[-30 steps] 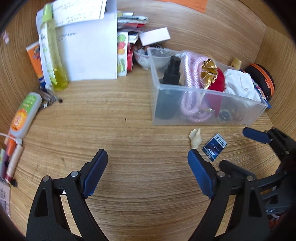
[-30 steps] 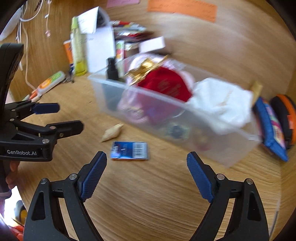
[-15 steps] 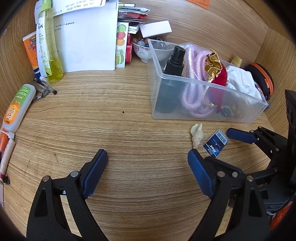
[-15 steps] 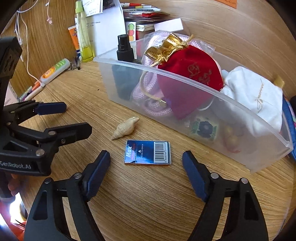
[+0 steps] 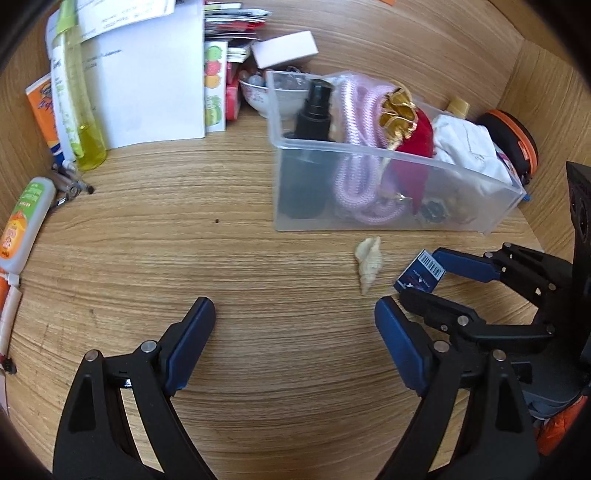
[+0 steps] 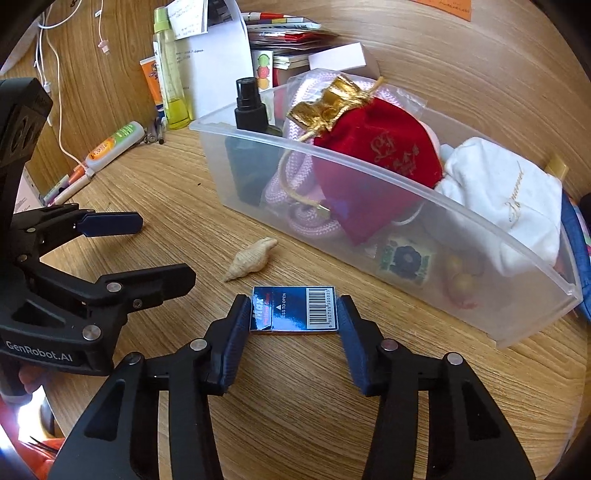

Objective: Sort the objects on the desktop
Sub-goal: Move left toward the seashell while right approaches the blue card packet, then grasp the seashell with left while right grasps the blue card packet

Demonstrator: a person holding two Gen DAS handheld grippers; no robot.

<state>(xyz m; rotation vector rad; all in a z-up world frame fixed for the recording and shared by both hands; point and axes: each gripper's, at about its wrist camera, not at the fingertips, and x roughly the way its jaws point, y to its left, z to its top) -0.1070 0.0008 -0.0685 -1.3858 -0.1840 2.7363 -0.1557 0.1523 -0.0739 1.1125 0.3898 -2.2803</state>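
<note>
Closing in from both short ends, the right gripper (image 6: 293,314) has its blue pads touching the small flat blue box with a white barcode label (image 6: 293,309), which lies flat on the wooden desk (image 6: 314,406). Its jaws have just been narrowing, and the box now sits squarely between them, gripped at its two ends. In the left wrist view the same box (image 5: 419,275) shows between the right gripper's fingers (image 5: 461,264) near the right edge.

Just beside the box, up and to its left, lies a pale cream spiral seashell (image 6: 253,258), apart from the box and from the bin. Behind both stands a clear plastic rectangular bin (image 6: 369,173) holding a black spray bottle (image 6: 251,110), a coil of pink rope (image 6: 295,184), a red velvet pouch with a gold top (image 6: 376,155) and a white cloth pouch (image 6: 506,195).

To the left, the left gripper (image 5: 295,332) hangs with its jaws spread wide over bare wood, nothing between them.

Against the back wall stand a tall yellow-green bottle (image 6: 171,85), white papers (image 6: 218,66) and a stack of booklets (image 6: 284,33); an orange-and-green tube (image 6: 114,146) lies well off to the left.
</note>
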